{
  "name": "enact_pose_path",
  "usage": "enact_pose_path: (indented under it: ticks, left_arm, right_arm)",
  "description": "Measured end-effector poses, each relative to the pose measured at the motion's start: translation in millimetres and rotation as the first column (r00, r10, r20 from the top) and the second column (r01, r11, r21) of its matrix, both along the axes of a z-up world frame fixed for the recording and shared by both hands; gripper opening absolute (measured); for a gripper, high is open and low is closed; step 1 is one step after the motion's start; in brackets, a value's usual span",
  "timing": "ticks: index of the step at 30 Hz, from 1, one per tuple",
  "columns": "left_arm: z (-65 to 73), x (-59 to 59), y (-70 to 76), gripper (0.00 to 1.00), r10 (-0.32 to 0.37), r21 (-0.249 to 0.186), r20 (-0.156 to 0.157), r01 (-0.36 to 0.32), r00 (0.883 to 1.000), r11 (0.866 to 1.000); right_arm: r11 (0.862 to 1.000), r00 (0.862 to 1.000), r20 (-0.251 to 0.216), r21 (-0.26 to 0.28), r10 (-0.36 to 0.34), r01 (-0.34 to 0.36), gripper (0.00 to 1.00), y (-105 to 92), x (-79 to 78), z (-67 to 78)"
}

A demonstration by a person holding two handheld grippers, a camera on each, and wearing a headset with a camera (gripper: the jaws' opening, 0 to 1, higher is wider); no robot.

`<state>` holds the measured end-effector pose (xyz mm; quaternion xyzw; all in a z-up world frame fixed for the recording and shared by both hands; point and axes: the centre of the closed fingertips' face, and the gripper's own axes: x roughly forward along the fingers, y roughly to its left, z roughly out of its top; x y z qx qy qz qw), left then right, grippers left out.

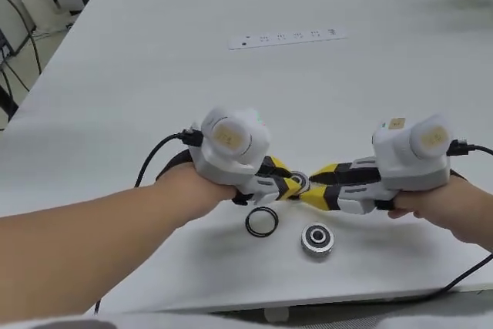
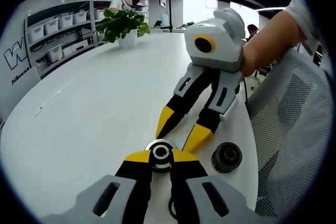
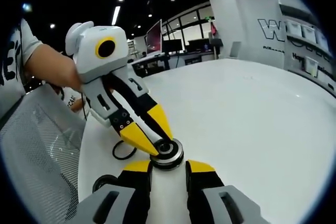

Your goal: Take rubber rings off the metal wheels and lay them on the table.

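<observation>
White counter [image 1: 154,75], bare across the upper half of the head view; power strip [image 1: 286,38] at top centre; potted plant [image 2: 123,22] at upper left of the left gripper view.

Left hand [image 1: 202,184]: forearm enters from lower left, gripper pointed right toward lower centre.

Left tongs [image 2: 160,156]: clamped on the held wheel [image 3: 167,153], one yellow tip at each side of it.

Right hand [image 1: 439,206]: enters from the right edge, gripper pointed left, nose to nose with the other.

Right tongs [image 3: 169,167]: apart, tips flanking the same wheel's rim; contact cannot be told.

Loose rubber ring [image 1: 262,221]: black, flat on the counter, just below the left tongs.

Second wheel [image 1: 317,239]: flat on the counter at lower centre, just right of the ring, not touching it, with a dark outer band.
</observation>
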<state>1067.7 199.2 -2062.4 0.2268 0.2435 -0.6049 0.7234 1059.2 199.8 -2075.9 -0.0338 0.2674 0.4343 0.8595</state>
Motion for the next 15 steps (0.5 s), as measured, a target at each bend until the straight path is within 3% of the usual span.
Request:
enact_pose_path:
  ticks: [11,15]
  left_arm:
    - [-0.5,-0.5,0.5,0.07,0.022,-0.002,0.002,-0.022,1.000,1.000]
    - [-0.4,-0.6,0.8,0.07,0.030,-0.006,-0.002,-0.030,1.000,1.000]
  right_arm:
    - [0.999,1.000,0.010,-0.033,0.020,-0.019,0.20,1.0,-1.7,-1.5]
    - [0.999,1.000,0.006,-0.041,0.020,-0.020,0.14,-3.1,-4.9,-2.3]
